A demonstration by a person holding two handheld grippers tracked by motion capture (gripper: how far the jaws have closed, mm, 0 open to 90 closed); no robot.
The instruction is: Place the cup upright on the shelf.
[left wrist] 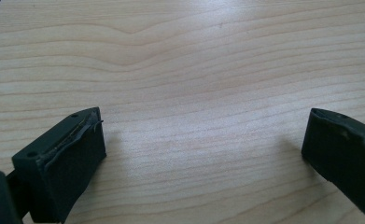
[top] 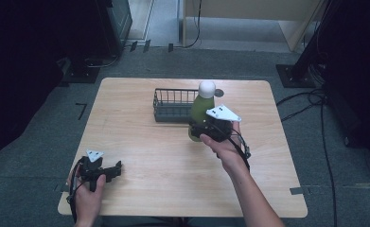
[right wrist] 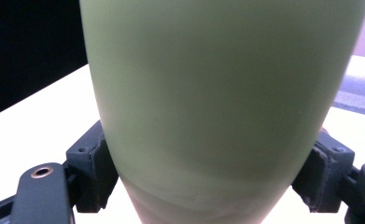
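The right gripper [top: 202, 131] is clamping the lower body of a green bottle [top: 200, 109], its two jaws pressing on opposite sides of it in the right gripper view. The bottle [right wrist: 222, 93] is standing upright with a white round cap [top: 207, 88] on top. Just beyond the bottle, a dark wire basket [top: 173, 105] is sitting on the wooden table [top: 140, 142]. Well apart, toward the near left corner, the left gripper [top: 108, 172] is resting low over bare wood, its jaws spread wide with nothing between them
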